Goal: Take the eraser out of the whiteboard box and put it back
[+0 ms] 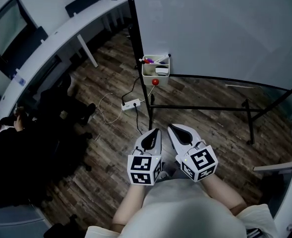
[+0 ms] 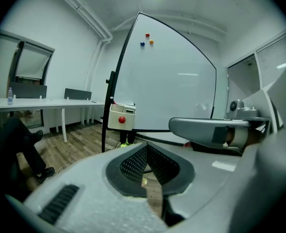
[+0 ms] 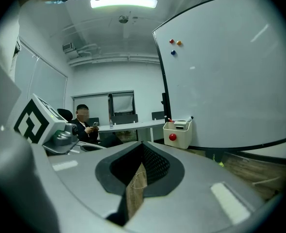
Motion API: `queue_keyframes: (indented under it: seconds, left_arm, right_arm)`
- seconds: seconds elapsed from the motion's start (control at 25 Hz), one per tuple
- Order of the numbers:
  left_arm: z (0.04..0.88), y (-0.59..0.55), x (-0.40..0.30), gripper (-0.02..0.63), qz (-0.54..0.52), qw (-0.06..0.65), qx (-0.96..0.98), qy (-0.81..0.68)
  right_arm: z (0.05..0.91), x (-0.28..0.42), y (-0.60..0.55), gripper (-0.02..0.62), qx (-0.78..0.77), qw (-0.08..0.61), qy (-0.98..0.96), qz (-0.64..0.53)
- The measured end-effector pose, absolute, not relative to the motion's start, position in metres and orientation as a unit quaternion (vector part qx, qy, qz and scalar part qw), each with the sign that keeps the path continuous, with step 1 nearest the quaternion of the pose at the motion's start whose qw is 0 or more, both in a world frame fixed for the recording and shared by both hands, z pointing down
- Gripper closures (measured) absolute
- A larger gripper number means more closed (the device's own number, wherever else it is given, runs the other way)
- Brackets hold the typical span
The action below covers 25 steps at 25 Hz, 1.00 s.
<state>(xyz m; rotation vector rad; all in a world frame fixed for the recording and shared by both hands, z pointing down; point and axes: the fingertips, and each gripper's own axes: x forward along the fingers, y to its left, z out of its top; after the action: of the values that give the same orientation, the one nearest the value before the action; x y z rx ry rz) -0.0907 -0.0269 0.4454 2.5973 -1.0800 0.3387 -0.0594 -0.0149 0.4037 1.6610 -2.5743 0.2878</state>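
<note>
A small white box hangs at the lower left corner of the whiteboard, with a red magnet on its front. Inside it lie the eraser and some markers. Both grippers are held low in front of the person, well short of the box and pointing toward it. My left gripper is shut with nothing in it, and so is my right gripper. The left gripper view shows the box ahead and left of the shut jaws. The right gripper view has the box ahead and right of the shut jaws.
The whiteboard stand's black legs spread over the wooden floor. A white power strip with a cable lies left of the stand. A long white desk runs along the left, where a person sits. Coloured magnets stick high on the board.
</note>
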Motion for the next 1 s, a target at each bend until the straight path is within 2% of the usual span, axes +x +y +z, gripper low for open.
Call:
queue_keyframes:
  seconds: [1.0]
  left_arm:
    - [0.440, -0.114, -0.059, 0.601, 0.114, 0.156, 0.900, -0.392]
  right_arm:
    - [0.391, -0.009, -0.112, 0.591, 0.542, 0.024, -0.836, 0.081]
